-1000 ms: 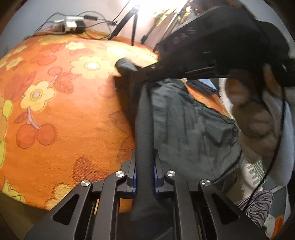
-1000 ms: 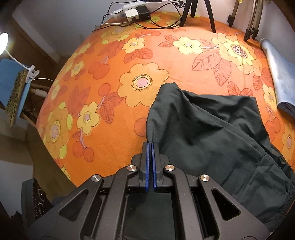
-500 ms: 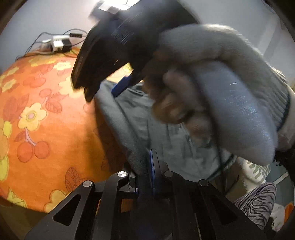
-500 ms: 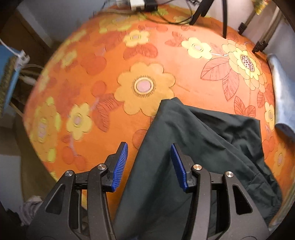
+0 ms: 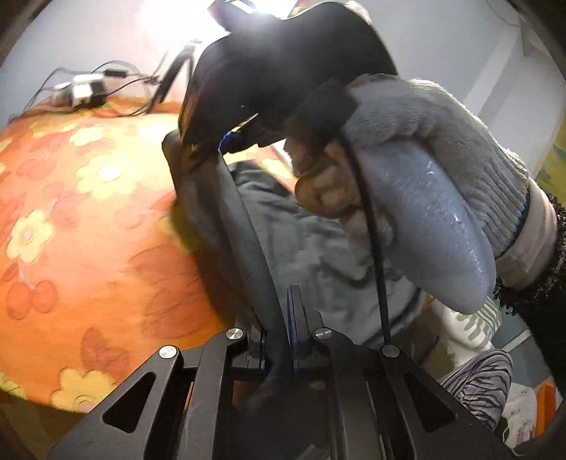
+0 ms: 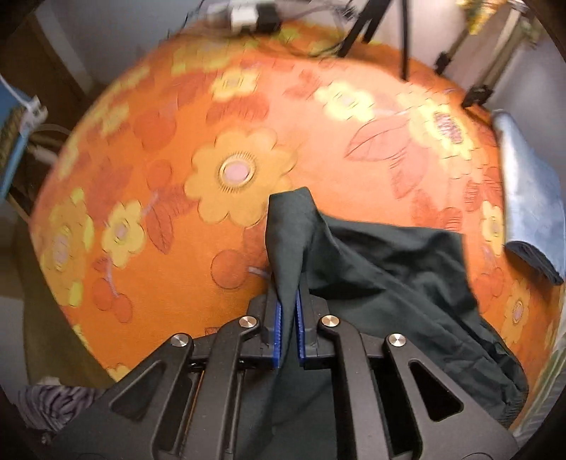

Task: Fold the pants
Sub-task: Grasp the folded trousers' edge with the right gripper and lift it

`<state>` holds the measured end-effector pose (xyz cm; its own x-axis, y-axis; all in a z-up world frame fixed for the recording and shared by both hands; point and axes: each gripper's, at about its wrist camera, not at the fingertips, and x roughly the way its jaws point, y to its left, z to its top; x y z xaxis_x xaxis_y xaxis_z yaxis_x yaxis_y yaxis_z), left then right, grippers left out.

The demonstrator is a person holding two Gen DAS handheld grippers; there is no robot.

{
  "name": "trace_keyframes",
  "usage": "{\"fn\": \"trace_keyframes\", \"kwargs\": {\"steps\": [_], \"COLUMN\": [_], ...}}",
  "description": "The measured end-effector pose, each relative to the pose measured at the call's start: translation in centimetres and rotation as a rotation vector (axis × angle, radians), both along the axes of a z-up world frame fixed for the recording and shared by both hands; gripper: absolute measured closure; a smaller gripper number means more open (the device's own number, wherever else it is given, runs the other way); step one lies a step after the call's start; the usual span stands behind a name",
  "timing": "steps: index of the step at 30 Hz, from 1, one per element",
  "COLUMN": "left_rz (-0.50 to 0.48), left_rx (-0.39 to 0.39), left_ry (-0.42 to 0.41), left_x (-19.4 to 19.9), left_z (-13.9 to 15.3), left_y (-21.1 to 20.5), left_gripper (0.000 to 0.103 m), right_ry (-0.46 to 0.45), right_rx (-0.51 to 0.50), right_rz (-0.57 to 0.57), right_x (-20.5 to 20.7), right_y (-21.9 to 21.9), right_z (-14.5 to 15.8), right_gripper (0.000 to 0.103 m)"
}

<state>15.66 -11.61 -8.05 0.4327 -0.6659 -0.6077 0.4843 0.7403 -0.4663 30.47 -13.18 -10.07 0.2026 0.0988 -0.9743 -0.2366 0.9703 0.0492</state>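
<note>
The dark green pants lie bunched on the orange flowered cover. My right gripper is shut on a raised fold of the pants near their left edge. My left gripper is shut on another edge of the pants, which stretches up from its jaws. In the left wrist view the right gripper's body and the gloved hand holding it fill the upper right, with cloth pinched at its blue pads.
A folded blue cloth lies at the cover's right edge. A power strip with cables and tripod legs stand at the far side. A blue item with a clip is off the left edge.
My right gripper opened half a second ago, then shut again on a fold of the pants and lifted it. My left gripper kept its hold; the right hand moved close in front of it.
</note>
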Motion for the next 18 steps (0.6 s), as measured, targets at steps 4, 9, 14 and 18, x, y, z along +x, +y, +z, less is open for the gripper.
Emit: {"fn": "trace_keyframes", "kwargs": {"steps": [4, 9, 14, 18], "left_rz": [-0.058, -0.162, -0.261, -0.342], "left_rx": [-0.009, -0.018, -0.013, -0.005], "left_ry": [-0.039, -0.07, -0.086, -0.095], "left_x": [-0.5, -1.3, -2.1, -2.9], "left_z": [1.2, 2.0, 2.5, 2.6], "left_y": [-3.3, -8.7, -13.8, -18.5], "left_gripper": [0.095, 0.095, 0.096, 0.096], "right_ry": [-0.06, -0.123, -0.169, -0.198], "right_rx": [0.063, 0.111, 0.123, 0.124], "right_rz": [-0.063, -0.165, -0.28, -0.361], "right_x": [-0.8, -2.4, -4.9, -7.3], "right_y": [-4.4, -11.2, -19.5, -25.6], "right_z": [3.2, 6.3, 7.6, 8.1], "right_gripper": [0.098, 0.099, 0.099, 0.099]}}
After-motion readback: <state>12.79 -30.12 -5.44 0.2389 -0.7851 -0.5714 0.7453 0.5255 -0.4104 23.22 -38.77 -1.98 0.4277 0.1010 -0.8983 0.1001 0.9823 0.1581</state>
